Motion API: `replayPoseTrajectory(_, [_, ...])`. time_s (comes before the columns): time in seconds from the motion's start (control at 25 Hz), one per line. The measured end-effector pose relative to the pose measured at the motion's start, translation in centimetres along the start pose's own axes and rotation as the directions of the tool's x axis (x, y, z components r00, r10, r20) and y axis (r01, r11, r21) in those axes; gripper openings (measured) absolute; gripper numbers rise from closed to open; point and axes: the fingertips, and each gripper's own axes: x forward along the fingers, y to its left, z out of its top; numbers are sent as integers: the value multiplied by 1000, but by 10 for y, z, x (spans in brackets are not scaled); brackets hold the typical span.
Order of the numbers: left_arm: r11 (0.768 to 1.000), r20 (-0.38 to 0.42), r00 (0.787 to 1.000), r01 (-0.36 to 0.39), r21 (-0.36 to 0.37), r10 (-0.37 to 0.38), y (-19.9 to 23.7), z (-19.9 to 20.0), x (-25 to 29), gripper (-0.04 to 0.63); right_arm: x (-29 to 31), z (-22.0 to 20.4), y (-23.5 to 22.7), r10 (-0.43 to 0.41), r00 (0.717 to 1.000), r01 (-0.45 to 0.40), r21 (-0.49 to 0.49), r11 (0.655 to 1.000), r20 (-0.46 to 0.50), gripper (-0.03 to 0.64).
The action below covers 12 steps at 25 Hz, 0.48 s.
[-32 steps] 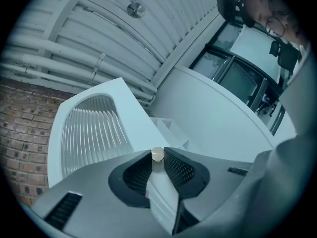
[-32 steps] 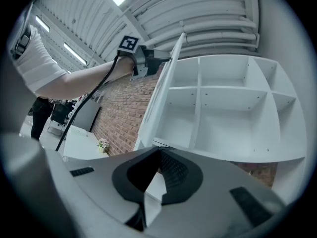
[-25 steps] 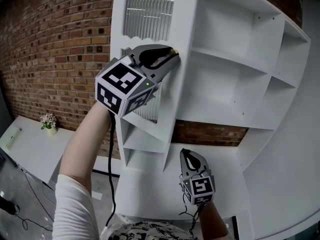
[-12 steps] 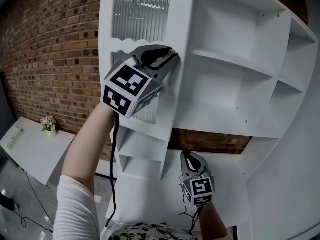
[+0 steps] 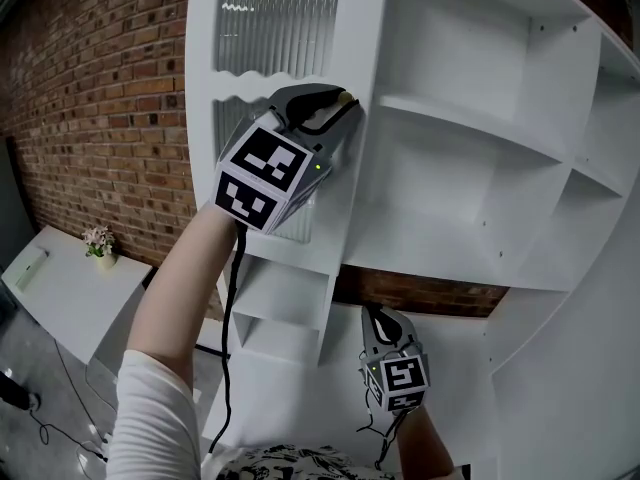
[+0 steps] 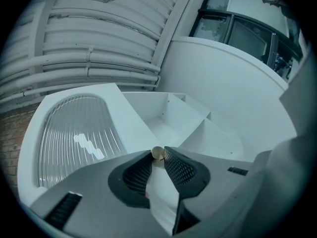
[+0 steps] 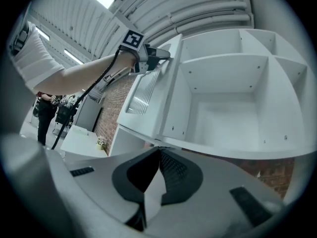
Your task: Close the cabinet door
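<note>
The cabinet door [image 5: 360, 48], white with a ribbed glass panel [image 5: 280, 23], stands open, swung out at an angle to the left of the cabinet's bare white shelves [image 5: 450, 138]. Near its free edge sits a small brass knob [image 5: 347, 97]. The left gripper [image 5: 340, 108] is raised to that edge, and its own view shows the jaws partway closed with the knob pinched between their tips. The cube with square markers [image 5: 265, 173] sits behind the jaws, and a black cable [image 5: 228, 348] hangs from the gripper along the forearm, which ends in a white sleeve [image 5: 150, 418].

The right gripper [image 5: 376, 314] is held low, well apart from the door, below the bottom shelf and pointing toward the cabinet. Its jaws are closed together with nothing between them.

Behind the cabinet runs a brick wall [image 5: 100, 98], which also shows under the lower shelf. At the far left, against that wall, a white desk [image 5: 70, 303] carries a small pot of flowers [image 5: 98, 245].
</note>
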Motion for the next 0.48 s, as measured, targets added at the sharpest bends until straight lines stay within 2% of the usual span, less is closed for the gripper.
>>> replayPoseTrajectory(0.48, [996, -47, 996, -75, 51, 78, 6, -16, 20, 92, 12, -8, -8, 53, 999, -52, 9, 999, -5, 5])
